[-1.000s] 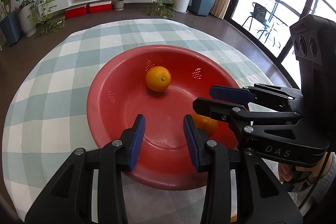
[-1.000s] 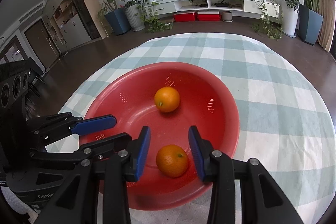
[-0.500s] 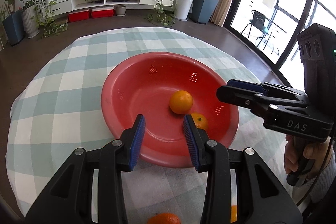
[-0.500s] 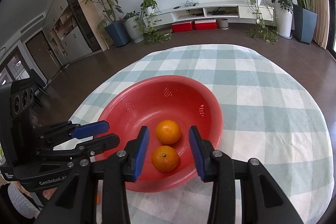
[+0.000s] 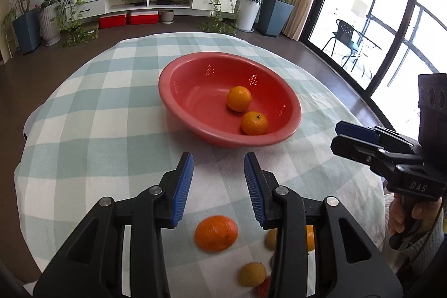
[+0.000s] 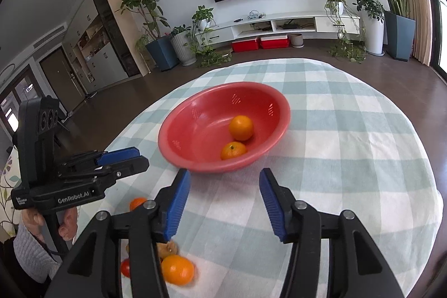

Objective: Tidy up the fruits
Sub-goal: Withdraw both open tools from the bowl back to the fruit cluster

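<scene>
Two oranges (image 5: 239, 98) are touching inside the red colander bowl (image 5: 178, 91). The left gripper (image 5: 218, 177) is hovering empty, fingers apart; the right gripper (image 6: 225, 196) is opening, nothing between. Loose fruits (image 5: 216, 233) are lying on the checked tablecloth (image 5: 92, 130).

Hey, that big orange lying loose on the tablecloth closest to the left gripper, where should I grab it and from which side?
Grip the orange across its widest middle, coming down from above. It is round and lies on the flat tablecloth with open cloth to its left and smaller fruit to its right, so a top-down approach probably keeps the fingers clear. The left gripper holds nothing.
</scene>
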Action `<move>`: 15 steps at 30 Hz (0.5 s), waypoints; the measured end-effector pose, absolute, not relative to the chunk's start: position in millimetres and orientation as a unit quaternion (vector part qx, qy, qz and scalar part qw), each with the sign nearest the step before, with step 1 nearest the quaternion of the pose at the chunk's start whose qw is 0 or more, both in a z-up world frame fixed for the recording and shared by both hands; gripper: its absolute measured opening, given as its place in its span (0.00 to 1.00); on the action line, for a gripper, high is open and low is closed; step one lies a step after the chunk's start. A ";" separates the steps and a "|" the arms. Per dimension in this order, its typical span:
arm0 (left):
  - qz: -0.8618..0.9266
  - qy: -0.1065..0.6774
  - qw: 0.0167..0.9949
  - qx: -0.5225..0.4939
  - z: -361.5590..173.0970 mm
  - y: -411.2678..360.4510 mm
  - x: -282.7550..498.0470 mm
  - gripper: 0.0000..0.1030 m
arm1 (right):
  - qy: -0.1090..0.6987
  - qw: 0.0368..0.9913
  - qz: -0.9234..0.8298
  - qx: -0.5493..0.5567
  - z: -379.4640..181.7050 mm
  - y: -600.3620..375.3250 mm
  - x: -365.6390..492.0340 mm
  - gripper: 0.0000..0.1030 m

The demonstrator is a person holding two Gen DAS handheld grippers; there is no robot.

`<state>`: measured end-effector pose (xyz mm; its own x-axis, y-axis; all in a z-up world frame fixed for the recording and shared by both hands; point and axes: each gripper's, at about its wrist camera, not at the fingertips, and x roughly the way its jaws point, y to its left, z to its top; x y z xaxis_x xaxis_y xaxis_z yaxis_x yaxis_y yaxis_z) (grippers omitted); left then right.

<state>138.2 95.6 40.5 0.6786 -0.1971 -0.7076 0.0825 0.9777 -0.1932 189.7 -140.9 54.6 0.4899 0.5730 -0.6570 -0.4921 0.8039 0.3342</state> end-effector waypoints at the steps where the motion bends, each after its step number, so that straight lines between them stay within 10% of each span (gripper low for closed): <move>1: -0.076 0.395 0.913 -0.075 38.8 96.3 133.1 0.35 | 0.396 0.864 0.309 0.040 54.3 -139.2 180.9 0.54; 15: -0.070 0.405 0.910 -0.060 20.0 89.1 91.2 0.35 | 0.404 0.852 0.333 -0.031 29.3 -116.6 105.6 0.54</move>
